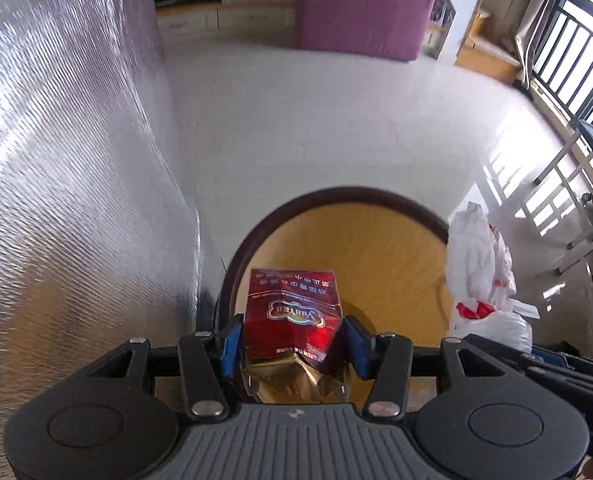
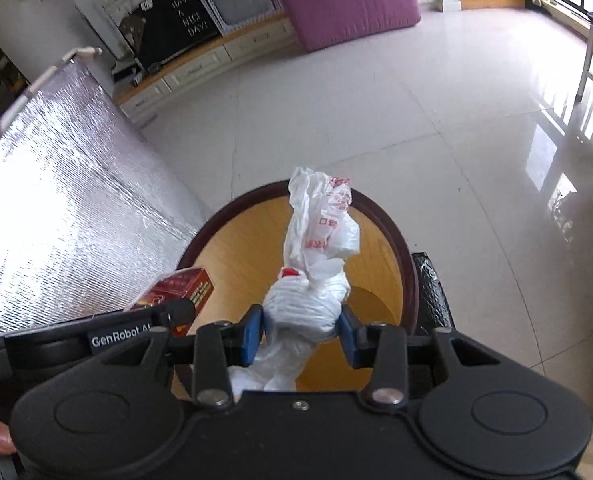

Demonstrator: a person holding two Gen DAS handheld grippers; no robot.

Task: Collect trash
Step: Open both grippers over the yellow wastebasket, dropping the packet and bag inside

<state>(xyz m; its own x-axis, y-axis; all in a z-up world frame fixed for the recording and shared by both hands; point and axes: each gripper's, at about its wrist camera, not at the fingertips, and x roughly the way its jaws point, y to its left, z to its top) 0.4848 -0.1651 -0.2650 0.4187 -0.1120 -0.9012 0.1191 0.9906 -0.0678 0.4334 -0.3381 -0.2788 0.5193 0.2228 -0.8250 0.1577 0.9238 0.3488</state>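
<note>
Red and gold, the crumpled cigarette pack (image 1: 292, 320) sits between the blue pads (image 1: 231, 344) of the left gripper (image 1: 292, 346), which are closed against its two sides. The pack's long axis runs forward, away from the camera, and its far end sticks out past the fingertips over the round wooden table (image 1: 376, 240).

The right gripper (image 2: 302, 334) is closed in the same way on a white plastic bag (image 2: 316, 248) with red print. The fingers (image 2: 252, 334) squeeze the bag at a narrow, bunched part; its loose upper part stands up beyond them and more plastic hangs below, near the camera.

Both pieces of trash seem lifted above the table top, though I cannot tell surely if they touch it. The grippers are side by side: in the right view the pack appears just left of the bag, and in the left view the bag appears at the right edge of the table.

I judge that the pack must go into the bag. For this the bag lies to the right of the pack, so the left hand is the one to move across, but no open mouth of the bag is visible.
</note>
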